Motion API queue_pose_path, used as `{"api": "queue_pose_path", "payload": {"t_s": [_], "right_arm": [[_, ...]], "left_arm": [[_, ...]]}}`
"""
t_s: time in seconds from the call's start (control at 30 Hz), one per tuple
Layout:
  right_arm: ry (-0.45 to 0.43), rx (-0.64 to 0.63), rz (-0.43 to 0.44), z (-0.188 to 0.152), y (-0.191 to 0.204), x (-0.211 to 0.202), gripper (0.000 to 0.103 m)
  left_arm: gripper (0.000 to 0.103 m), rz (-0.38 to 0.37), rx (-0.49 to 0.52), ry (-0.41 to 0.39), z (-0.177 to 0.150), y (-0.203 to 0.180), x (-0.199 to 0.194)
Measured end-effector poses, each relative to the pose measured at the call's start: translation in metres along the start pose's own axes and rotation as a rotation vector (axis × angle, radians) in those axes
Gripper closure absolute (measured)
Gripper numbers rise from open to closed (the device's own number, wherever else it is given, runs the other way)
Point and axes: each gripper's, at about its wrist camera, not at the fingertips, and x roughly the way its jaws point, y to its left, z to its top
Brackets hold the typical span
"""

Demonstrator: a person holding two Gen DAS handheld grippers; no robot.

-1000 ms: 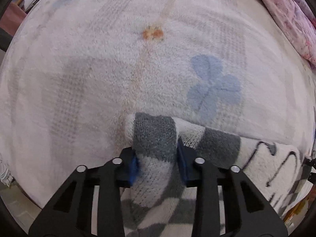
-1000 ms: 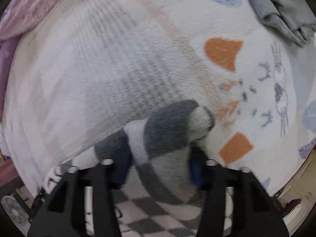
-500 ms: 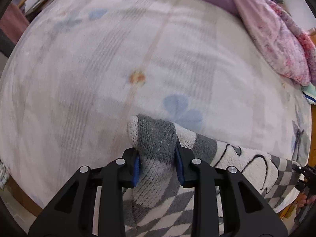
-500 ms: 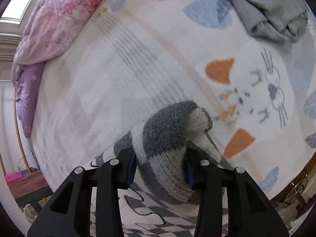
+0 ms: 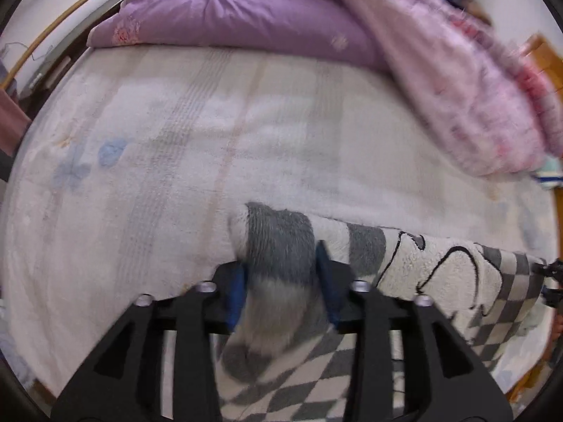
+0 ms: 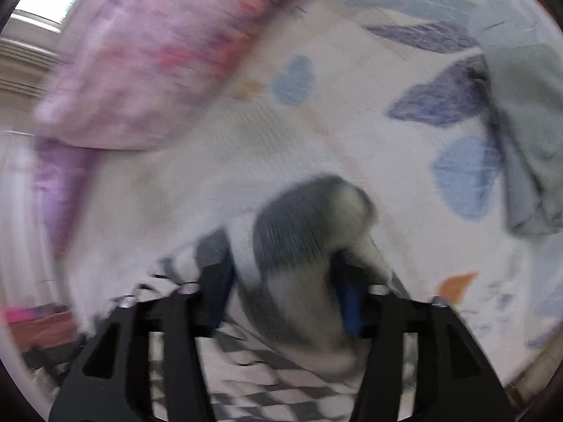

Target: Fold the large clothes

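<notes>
A grey-and-white checked knit sweater with a black line drawing lies across the bed, and its far edge is lifted. My left gripper has a grey bunch of that edge filling the gap between its blue pads; its jaws are opening. In the right wrist view, which is blurred, the other bunched corner of the sweater sits between the pads of my right gripper, whose jaws are also opening. Both grippers point steeply down over the bed.
A white fleece bedspread with blue and orange prints covers the bed. A purple quilt and a pink floral blanket lie at the far end. A grey garment lies crumpled at the right.
Both grippers have risen and moved toward the quilts at the far end of the bed, carrying the sweater's edge along. Their jaws stand a little wider than before.
</notes>
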Motion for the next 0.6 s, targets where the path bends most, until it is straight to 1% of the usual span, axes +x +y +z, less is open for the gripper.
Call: {"api": "queue_pose_path", "payload": {"t_s": [0.03,0.07,0.1,0.17,0.2,0.23,0.27,0.3,0.33,0.37,0.4,0.43,0.47,0.5,0.53,0.57,0.6], "right_arm": [[-0.002,0.012,-0.038,0.0,-0.001,0.001,0.033],[-0.02,0.011,-0.043,-0.002,-0.002,0.0,0.029],[-0.044,-0.003,-0.045,-0.007,-0.002,-0.003,0.029],[-0.107,-0.07,-0.148,-0.024,-0.001,-0.01,0.024],[-0.155,-0.132,-0.181,-0.035,0.003,-0.013,0.024],[-0.18,-0.206,-0.17,-0.045,0.009,-0.013,0.024],[-0.176,-0.323,-0.129,-0.058,0.016,-0.009,0.028],[-0.158,-0.396,-0.124,-0.069,0.018,-0.003,0.035],[-0.128,-0.486,-0.193,-0.085,0.021,0.011,0.052],[-0.089,-0.527,-0.252,-0.096,0.018,0.026,0.067],[-0.027,-0.544,-0.279,-0.107,0.011,0.042,0.072],[0.075,-0.523,-0.274,-0.126,-0.008,0.063,0.074],[0.098,-0.504,-0.269,-0.14,-0.022,0.068,0.074],[0.081,-0.49,-0.258,-0.157,-0.034,0.064,0.074],[0.085,-0.482,-0.258,-0.168,-0.041,0.06,0.074],[0.13,-0.453,-0.277,-0.182,-0.053,0.06,0.074],[0.177,-0.419,-0.289,-0.191,-0.063,0.063,0.074]], "left_arm": [[0.048,0.056,0.025,0.006,0.0,-0.004,0.006],[0.045,0.124,0.066,0.027,-0.004,-0.01,0.012],[0.043,0.143,0.092,0.043,-0.009,-0.012,0.016],[0.042,0.129,0.139,0.073,-0.027,-0.016,0.022],[0.042,0.132,0.158,0.082,-0.036,-0.017,0.025],[0.042,0.14,0.177,0.092,-0.045,-0.018,0.028],[0.042,0.144,0.193,0.112,-0.059,-0.018,0.032],[0.042,0.134,0.19,0.129,-0.071,-0.016,0.037],[0.043,0.104,0.17,0.164,-0.087,-0.012,0.044],[0.044,0.078,0.14,0.206,-0.105,-0.007,0.05],[0.049,0.071,0.117,0.237,-0.118,-0.004,0.054],[0.05,0.069,0.094,0.269,-0.136,0.0,0.056],[0.05,0.054,0.073,0.293,-0.16,0.004,0.054],[0.05,0.038,0.058,0.312,-0.179,0.007,0.05],[0.051,0.035,0.046,0.341,-0.196,0.008,0.049],[0.051,0.034,0.036,0.392,-0.217,0.009,0.049],[0.051,0.028,0.031,0.418,-0.233,0.01,0.05]]}}
